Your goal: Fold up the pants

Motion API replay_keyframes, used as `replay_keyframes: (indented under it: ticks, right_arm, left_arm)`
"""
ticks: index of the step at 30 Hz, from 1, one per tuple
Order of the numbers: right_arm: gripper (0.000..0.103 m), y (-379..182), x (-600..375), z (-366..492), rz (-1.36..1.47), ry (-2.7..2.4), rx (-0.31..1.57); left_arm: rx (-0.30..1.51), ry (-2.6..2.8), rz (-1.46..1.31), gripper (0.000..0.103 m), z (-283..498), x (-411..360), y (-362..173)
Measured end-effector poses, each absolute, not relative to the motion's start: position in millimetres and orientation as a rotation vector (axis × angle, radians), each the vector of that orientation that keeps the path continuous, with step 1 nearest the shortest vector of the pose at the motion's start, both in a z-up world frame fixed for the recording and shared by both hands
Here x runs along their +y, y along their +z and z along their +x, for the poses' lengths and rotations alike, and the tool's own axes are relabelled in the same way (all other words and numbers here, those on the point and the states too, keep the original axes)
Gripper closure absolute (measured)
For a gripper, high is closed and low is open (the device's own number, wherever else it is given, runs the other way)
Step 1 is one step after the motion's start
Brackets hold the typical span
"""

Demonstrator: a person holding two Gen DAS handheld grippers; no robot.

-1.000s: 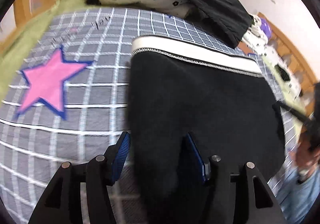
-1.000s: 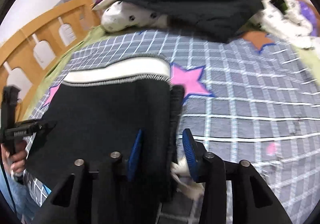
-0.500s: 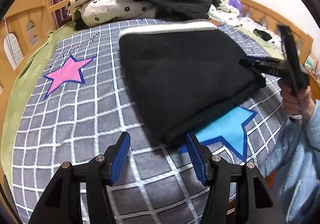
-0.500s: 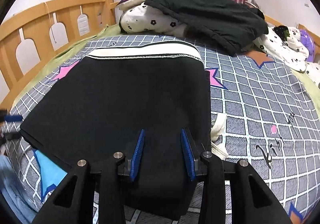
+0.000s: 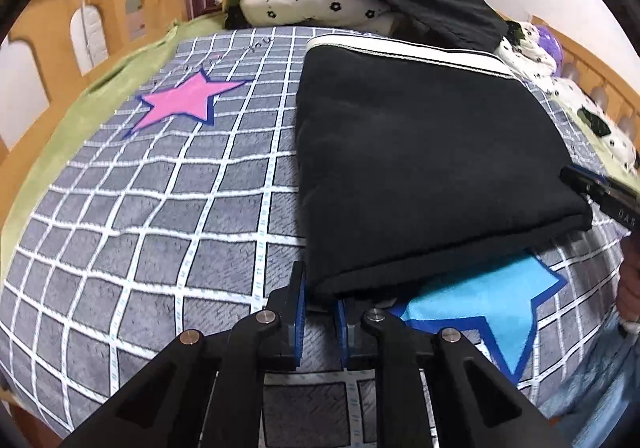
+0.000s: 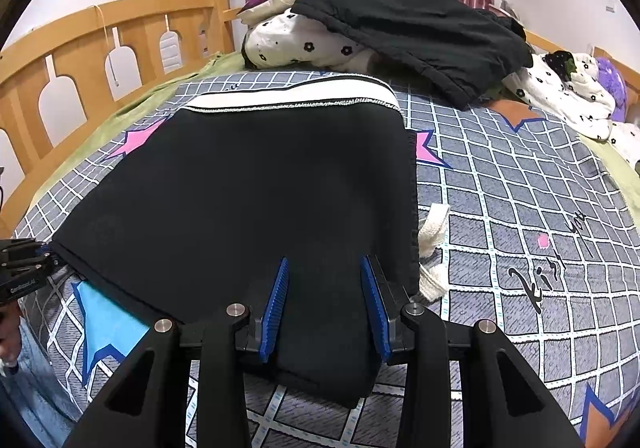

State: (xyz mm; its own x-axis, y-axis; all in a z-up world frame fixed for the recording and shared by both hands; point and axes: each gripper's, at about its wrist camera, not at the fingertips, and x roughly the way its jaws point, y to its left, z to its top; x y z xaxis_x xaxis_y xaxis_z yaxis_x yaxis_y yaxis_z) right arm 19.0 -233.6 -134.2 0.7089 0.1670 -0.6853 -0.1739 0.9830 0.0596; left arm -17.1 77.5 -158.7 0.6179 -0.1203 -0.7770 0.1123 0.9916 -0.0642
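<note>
The black pants [image 5: 420,168] lie folded on the bed, white waistband [image 5: 400,48] at the far end. My left gripper [image 5: 320,288] is at their near left corner, and its jaws are closing with that corner pinched between the blue pads. In the right wrist view the pants [image 6: 260,188] fill the middle. My right gripper [image 6: 325,262] is shut on a thick fold at their near right edge, and black cloth hangs below the pads. Each gripper shows in the other's view: the right gripper [image 5: 600,192] at the pants' right corner, the left gripper [image 6: 24,264] at the left.
A grey checked blanket [image 5: 160,228] with coloured stars covers the bed. Flowered bedding [image 6: 304,40] and a black garment [image 6: 420,24] are piled at the far end. A wooden rail [image 6: 100,44] runs along the left. A white cord [image 6: 432,232] lies beside the pants. A hand [image 5: 628,288] is at right.
Both grippers drew back from over the pants towards their near edge. The left jaws stood wide and clear of the cloth half a second ago; now they have narrowed onto the corner.
</note>
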Motion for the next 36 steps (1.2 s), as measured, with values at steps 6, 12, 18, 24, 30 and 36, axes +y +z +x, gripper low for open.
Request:
replay_keyframes:
  ticks: [6,12,18,24,30,36]
  right_arm:
    - [0.063,-131,-234,19,0.011,0.179,0.767]
    - [0.062,-113,-232,16,-0.065,0.089,0.756]
    - [0.060,-50,-243,38,-0.005,0.043,0.739]
    - [0.044,-37,-257,99,0.064,0.132,0.711]
    - [0.054,-108,-274,185,0.112,0.133,0.907]
    - [0.088,-92,-301,172,0.311,0.225,0.763]
  left_arm:
    - [0.932,-0.118,-0.064,0.069,-26,90,-151]
    - [0.864,-0.083,-0.082,0.053,-47,106,-114]
    - [0.771,-0.113,-0.103,0.034,-7,100,-45]
    - [0.729,-0.158,-0.077,0.034,71,71,-42]
    - [0.750,-0.234,-0.073,0.034,130,50,-76]
    - [0.778,-0.263,-0.102,0.035,142,42,-90]
